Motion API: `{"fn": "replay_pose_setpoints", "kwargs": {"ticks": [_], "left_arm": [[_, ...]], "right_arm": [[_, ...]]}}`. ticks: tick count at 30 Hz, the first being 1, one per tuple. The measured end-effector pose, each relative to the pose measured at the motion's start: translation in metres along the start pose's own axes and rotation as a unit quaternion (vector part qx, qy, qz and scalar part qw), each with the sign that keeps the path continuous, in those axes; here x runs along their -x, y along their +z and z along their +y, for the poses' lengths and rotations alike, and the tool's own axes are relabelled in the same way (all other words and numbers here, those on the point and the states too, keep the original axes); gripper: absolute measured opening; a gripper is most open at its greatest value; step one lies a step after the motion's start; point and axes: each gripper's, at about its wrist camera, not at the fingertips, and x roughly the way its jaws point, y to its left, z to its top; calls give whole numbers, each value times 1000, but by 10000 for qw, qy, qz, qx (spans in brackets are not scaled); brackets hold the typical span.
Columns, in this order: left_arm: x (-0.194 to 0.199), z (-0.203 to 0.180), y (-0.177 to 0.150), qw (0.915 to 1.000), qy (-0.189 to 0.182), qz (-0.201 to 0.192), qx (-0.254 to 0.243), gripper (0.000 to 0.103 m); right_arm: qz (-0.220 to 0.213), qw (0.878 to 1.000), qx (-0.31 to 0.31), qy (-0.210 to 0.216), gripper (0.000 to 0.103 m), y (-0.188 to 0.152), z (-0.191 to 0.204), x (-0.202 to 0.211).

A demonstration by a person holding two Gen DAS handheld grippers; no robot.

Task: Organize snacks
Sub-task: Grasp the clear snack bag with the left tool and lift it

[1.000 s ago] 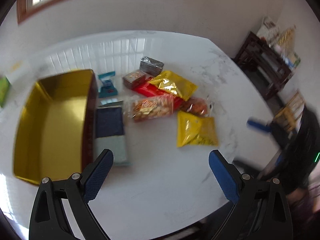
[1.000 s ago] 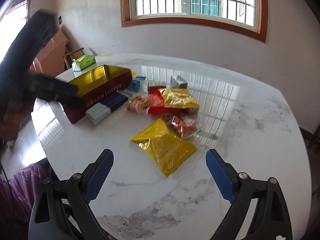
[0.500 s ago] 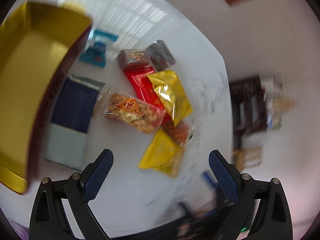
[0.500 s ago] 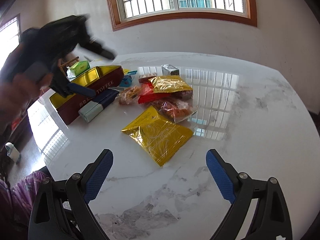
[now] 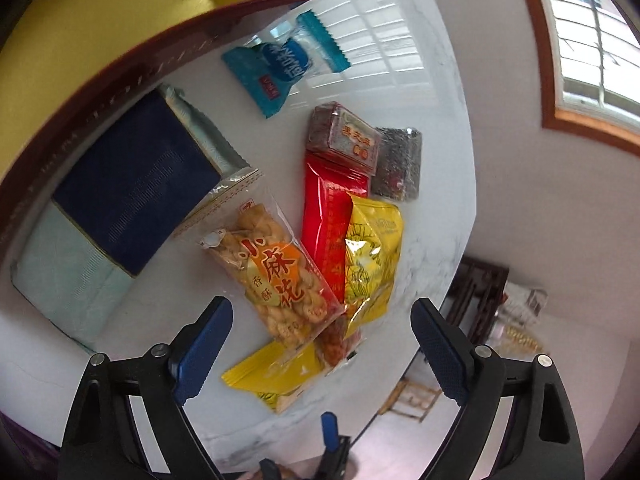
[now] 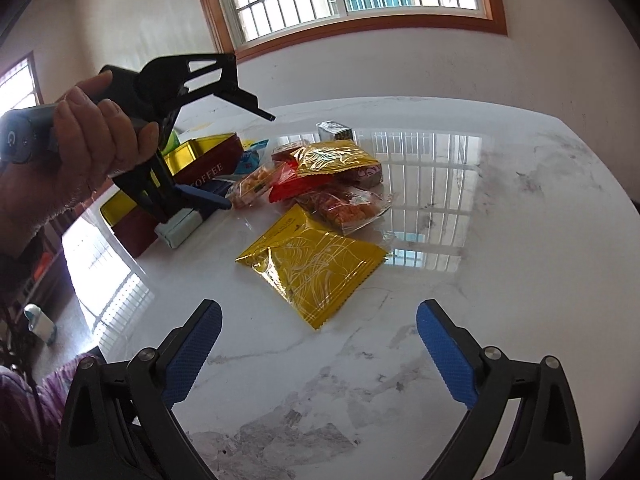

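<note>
A pile of snack packets lies on the white marble table (image 6: 460, 216). My left gripper (image 5: 320, 312) hovers rolled on its side over a clear packet of twisted dough snacks (image 5: 276, 276). Its jaws are closing but stand wide and touch nothing. Beside that packet lie a red packet (image 5: 324, 216) and a yellow packet (image 5: 372, 256). My right gripper (image 6: 319, 308) is low over the table with its jaws opening and nothing between them. A second yellow packet (image 6: 316, 268) lies just ahead of it. In the right wrist view a hand holds the left gripper (image 6: 248, 162) above the pile's left side.
A tin (image 5: 120, 20), gold inside and maroon outside, stands open at the left with a navy and pale green box (image 5: 132, 184) against it. A blue candy packet (image 5: 284, 64), a dark red packet (image 5: 344, 136) and a silver packet (image 5: 398, 164) lie further back. The table edge is near.
The left gripper has rolled over and come down closer to the snack pile, its jaws a little narrower. The right gripper has sunk slightly toward the yellow packet.
</note>
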Motion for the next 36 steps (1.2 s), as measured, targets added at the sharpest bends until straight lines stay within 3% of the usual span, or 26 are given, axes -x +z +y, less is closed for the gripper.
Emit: {"fn": "replay_pose_setpoints", "kwargs": {"ticks": [3,5,8,16,20,23,28,31,36], "left_arm": [[-3,11,2,9992,31,41,384,77],[-12,17,4,9976,170,74,672,57],[-16,22,6,9960,227,126,856,52],[-4,34,-6,9921,98,-248,1223,52],[2,50,-15,9912,-29,-335,1279,37],[2,57,-20,9918,-111,-317,1234,36],[14,68,-27,9978,-87,-76,658,36],[20,71,-42,9999,75,-29,149,36],[37,78,-78,9957,290,95,-873,36]], "right_arm": [[-33,9999,-105,33,99,-1,-3,0],[-47,9998,-179,80,99,-1,-6,1],[-66,9995,-272,155,99,-1,-9,1],[-122,9986,-437,270,99,-3,-14,2],[-139,9977,-582,332,100,-2,-20,3],[-164,9970,-681,340,100,-2,-22,4],[-106,9973,-670,286,100,-2,-23,4],[41,9994,-327,80,100,-1,-14,4],[147,9995,276,40,100,6,5,8]]}}
